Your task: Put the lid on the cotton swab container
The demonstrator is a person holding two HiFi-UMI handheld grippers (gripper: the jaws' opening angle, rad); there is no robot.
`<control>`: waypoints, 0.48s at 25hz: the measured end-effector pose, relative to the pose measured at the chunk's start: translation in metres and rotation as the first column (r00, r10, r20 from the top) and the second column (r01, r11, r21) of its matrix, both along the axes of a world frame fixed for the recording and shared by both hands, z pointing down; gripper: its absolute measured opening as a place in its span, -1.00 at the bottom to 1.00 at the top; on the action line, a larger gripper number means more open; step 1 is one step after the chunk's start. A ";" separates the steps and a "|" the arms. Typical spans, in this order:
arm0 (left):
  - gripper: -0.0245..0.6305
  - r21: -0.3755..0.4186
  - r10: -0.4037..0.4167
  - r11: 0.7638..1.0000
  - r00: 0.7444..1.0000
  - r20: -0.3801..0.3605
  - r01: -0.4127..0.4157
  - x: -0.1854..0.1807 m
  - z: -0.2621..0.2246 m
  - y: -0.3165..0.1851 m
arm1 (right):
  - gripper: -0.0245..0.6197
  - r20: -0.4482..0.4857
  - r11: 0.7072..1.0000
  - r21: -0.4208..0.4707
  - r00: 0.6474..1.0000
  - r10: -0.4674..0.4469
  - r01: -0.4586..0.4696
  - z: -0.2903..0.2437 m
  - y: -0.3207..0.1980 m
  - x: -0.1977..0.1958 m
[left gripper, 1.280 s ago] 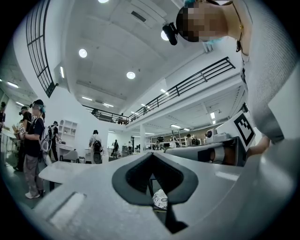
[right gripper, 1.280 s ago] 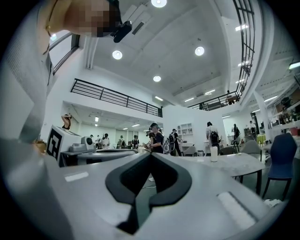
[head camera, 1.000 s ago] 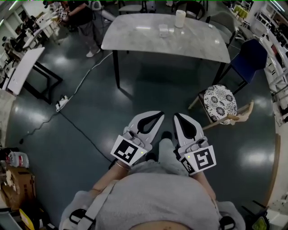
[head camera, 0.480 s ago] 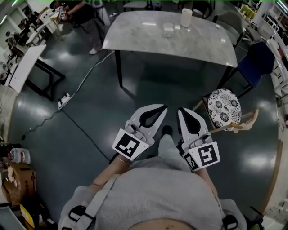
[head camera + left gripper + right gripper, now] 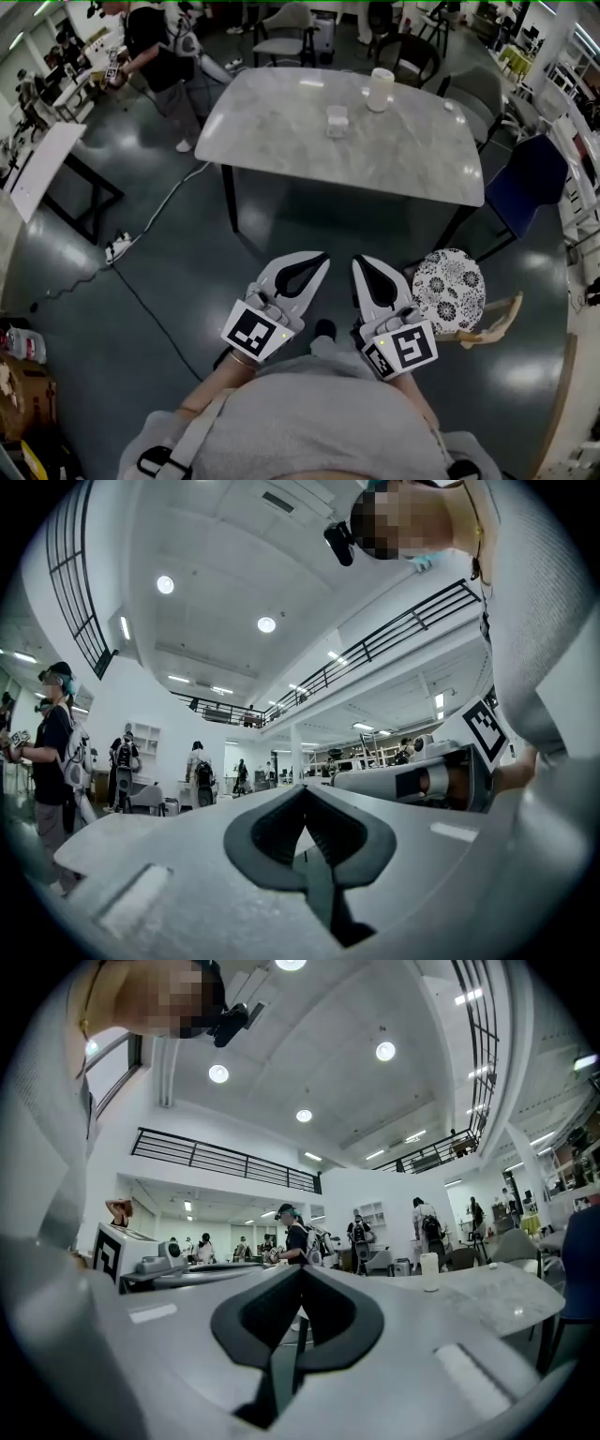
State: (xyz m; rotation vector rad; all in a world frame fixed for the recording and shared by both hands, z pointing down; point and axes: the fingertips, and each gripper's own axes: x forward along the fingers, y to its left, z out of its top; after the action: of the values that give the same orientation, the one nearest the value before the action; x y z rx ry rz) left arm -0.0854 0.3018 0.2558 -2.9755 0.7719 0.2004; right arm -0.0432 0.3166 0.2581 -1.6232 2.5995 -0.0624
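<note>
Head view: the left gripper (image 5: 322, 256) and right gripper (image 5: 358, 262) hang side by side at the person's waist, jaws pressed together on nothing. Well ahead, on the marble table (image 5: 272, 112), stand a white cylindrical container (image 5: 380, 89) and a small pale box (image 5: 337, 120).

This is a big open lab hall, with a polished dark floor (image 5: 103, 328), a marble-look tabletop (image 5: 281, 122) ringed by chairs (image 5: 523, 186), a power strip (image 5: 119, 246) on a trailing cable, a railed balcony (image 5: 225, 1162), round ceiling lights (image 5: 384, 1051) and backpack-wearing people (image 5: 298, 1237).
</note>
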 end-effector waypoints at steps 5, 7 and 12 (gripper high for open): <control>-0.93 -0.013 -0.019 1.000 1.000 0.000 0.019 0.021 0.001 -0.052 | -0.93 -0.010 1.000 -0.003 1.000 -0.010 0.010 0.001 -0.049 0.023; -0.93 -0.023 -0.025 0.999 1.000 0.009 0.026 0.033 0.000 -0.070 | -0.93 -0.015 1.000 -0.001 1.000 -0.010 0.010 0.000 -0.066 0.036; -0.93 -0.013 -0.031 0.999 0.999 -0.011 0.031 0.068 0.003 -0.101 | -0.93 -0.015 1.000 0.001 1.000 -0.016 0.016 0.000 -0.096 0.070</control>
State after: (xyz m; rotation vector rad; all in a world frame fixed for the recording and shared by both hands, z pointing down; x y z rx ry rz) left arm -0.0174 0.2011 0.2593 -2.9744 0.8229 0.2118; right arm 0.0264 0.2206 0.2579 -1.6087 2.6234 -0.0499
